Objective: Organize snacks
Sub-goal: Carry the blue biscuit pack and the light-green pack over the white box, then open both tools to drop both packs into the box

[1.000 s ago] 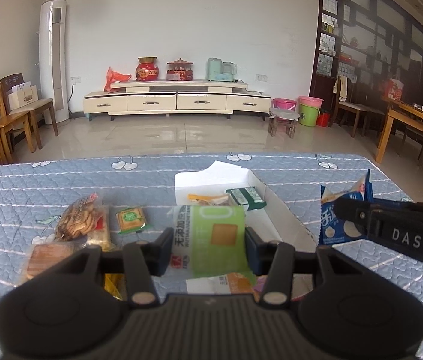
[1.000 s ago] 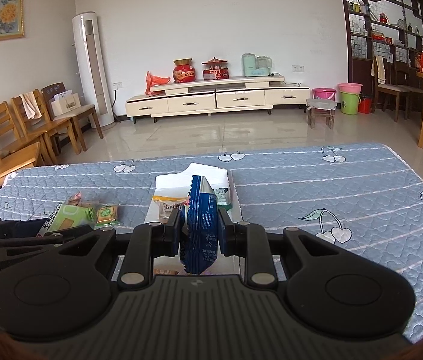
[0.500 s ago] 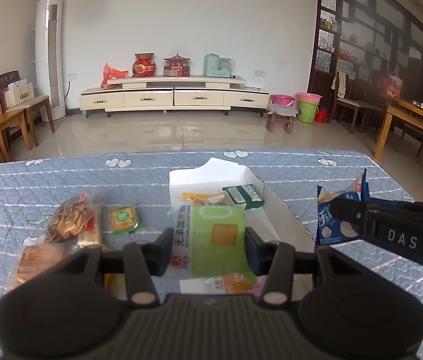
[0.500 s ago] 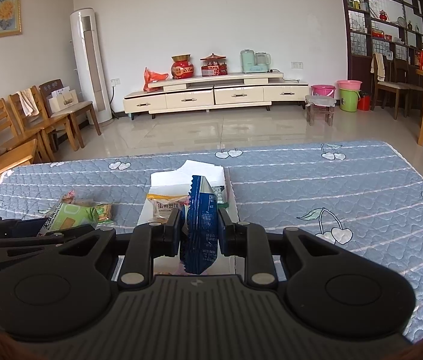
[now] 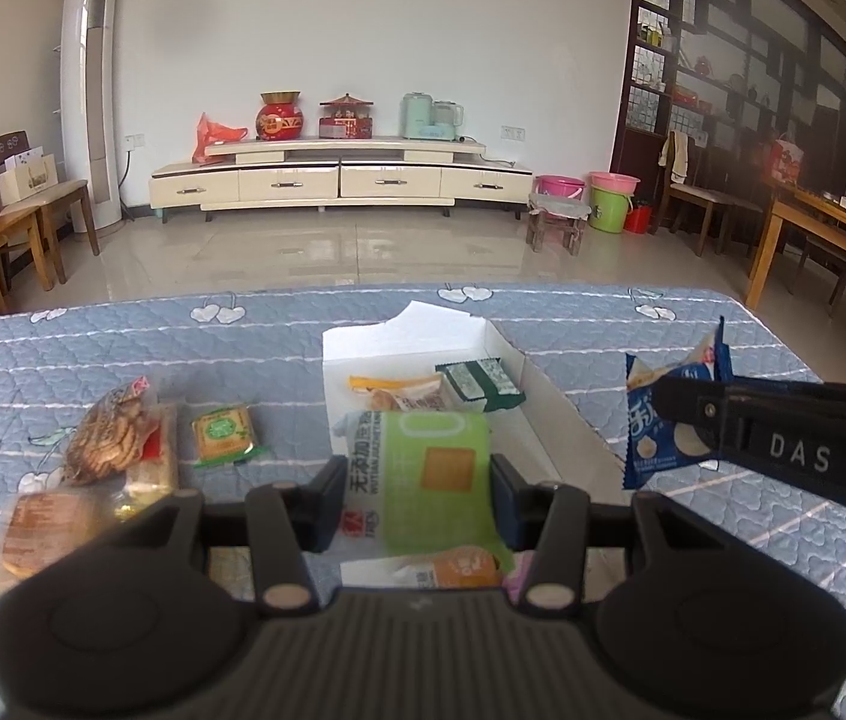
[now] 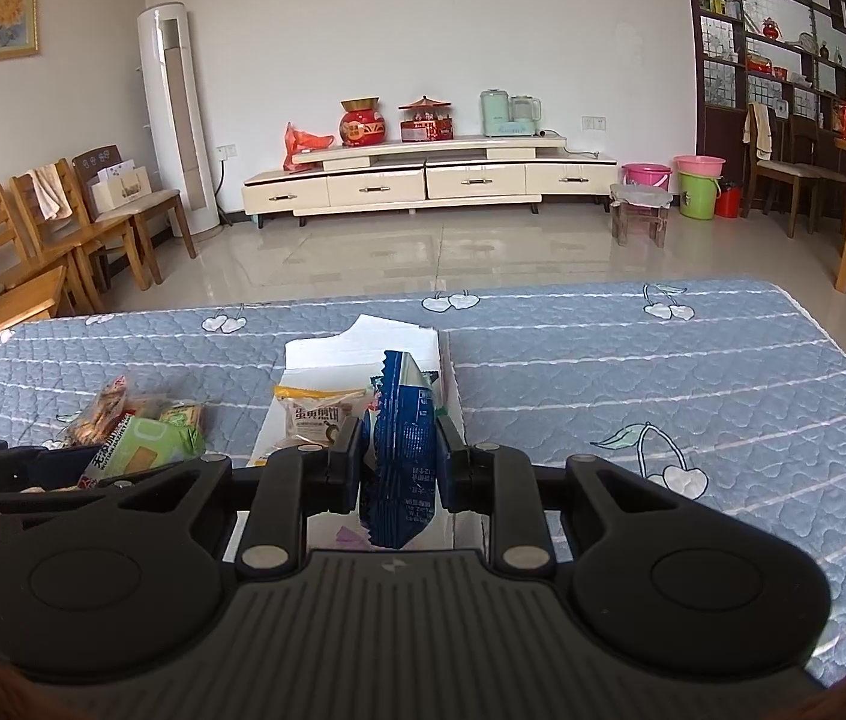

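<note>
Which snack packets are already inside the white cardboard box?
Two in the white cardboard box: the dark green packet and the yellow-edged pastry packet. The green cracker packet and blue packet are gripper-held.

A: The packets (image 5: 33, 531) at lower left are blurred; their print cannot be read.

B: The orange packet (image 5: 453, 567) is half hidden under the left gripper (image 5: 417, 498).

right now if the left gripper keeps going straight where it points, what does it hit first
Probably the white box: the left gripper, shut on a green packet, points into it, toward the snacks inside. Depth is unclear.
</note>
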{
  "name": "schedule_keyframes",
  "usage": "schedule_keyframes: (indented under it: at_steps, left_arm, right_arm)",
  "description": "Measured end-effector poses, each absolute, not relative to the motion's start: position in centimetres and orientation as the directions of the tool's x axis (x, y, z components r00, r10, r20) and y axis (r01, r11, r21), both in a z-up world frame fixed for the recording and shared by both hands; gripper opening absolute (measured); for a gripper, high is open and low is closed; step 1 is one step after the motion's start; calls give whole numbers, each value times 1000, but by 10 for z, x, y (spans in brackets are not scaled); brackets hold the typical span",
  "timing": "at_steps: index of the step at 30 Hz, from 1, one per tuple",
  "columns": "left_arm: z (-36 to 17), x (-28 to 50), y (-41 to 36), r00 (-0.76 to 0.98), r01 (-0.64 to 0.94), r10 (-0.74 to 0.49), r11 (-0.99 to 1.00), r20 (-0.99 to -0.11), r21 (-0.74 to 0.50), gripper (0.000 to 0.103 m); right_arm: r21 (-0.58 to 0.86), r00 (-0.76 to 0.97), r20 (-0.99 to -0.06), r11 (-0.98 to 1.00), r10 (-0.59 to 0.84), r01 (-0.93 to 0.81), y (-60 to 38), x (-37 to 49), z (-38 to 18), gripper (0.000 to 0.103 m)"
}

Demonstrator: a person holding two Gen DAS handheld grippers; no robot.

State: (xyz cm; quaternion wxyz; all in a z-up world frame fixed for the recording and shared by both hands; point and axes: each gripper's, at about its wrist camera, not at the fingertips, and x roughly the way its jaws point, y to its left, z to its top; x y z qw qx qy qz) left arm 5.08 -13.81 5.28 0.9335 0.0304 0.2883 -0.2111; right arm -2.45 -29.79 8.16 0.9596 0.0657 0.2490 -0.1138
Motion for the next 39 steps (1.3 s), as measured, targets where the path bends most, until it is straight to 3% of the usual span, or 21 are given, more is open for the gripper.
schedule_keyframes:
  at_steps: [39]
  left_arm:
    - [25,83,-197,672,480,-427,873,-605,-84,48]
  right_arm:
    - [62,815,-565,979,-127,196,-310,40,66,28]
